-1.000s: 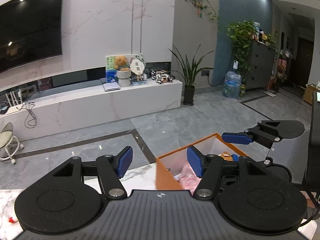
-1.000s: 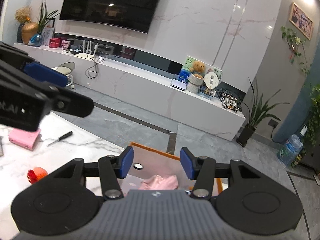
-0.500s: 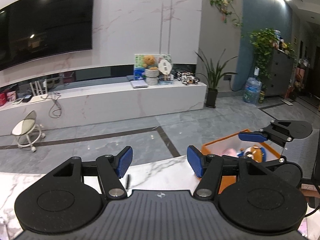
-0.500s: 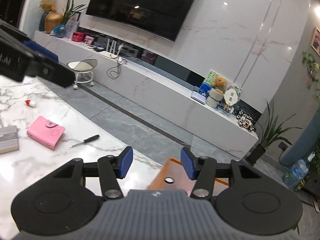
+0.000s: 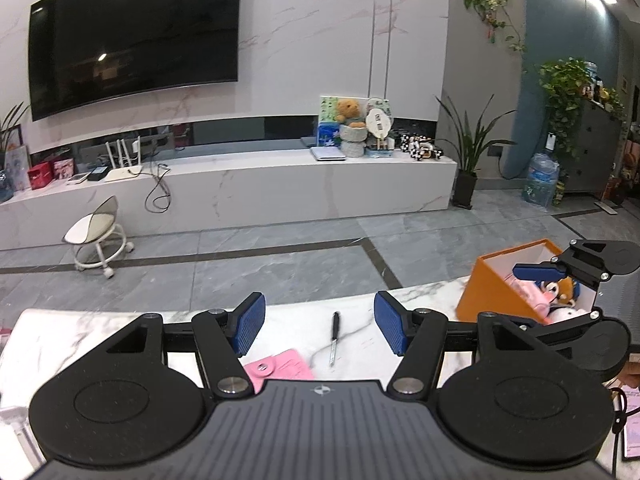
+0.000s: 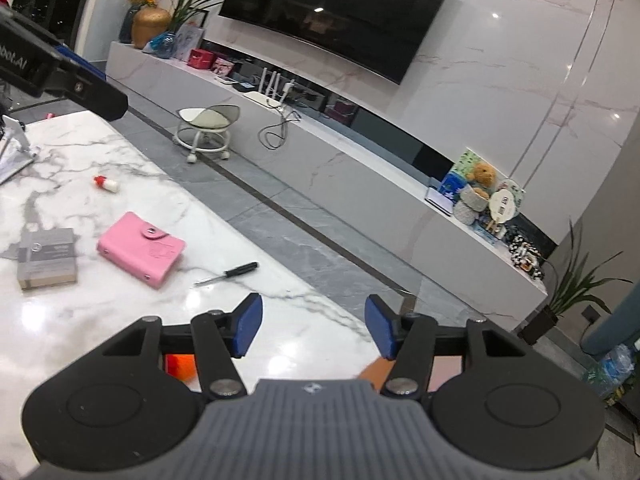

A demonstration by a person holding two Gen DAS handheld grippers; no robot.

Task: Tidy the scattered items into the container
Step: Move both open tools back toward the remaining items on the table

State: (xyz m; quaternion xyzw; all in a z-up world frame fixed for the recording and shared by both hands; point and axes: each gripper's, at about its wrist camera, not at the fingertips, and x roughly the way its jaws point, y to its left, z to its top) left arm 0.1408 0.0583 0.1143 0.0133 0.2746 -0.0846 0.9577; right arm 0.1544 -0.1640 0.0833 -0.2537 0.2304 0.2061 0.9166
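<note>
My left gripper (image 5: 319, 330) hangs above the white marble surface (image 5: 100, 332) with its blue-padded fingers (image 5: 249, 322) spread wide and nothing between them. Just beyond the gap, toward 12 o'clock, a small screwdriver (image 5: 333, 338) lies on the marble with its dark handle pointing away from me. A pink wallet (image 5: 280, 366) with a snap tab sits just under my left finger, partly hidden by the gripper body. Out at 2 o'clock stands the orange container (image 5: 486, 294), its white inside holding pink fabric and a few small plush toys (image 5: 560, 300). My right gripper (image 5: 560, 276) shows over that box, its fingers parted.

From the right wrist view, my right gripper (image 6: 313, 326) is likewise open and empty, blue pads (image 6: 378, 330) well apart over the surface's (image 6: 120, 160) near edge. At 10 o'clock the pink wallet (image 6: 142, 250) lies flat, the screwdriver (image 6: 228, 273) just beside it toward 11 o'clock, not touching. Left of the wallet rests a grey booklet (image 6: 47, 258), and farther off a little white bottle with a red cap (image 6: 106, 184) lies on its side. An orange object (image 6: 180, 365) peeks from under my left finger; I cannot tell what it is. A sliver of the orange container (image 6: 374, 370) shows under my right finger.
</note>
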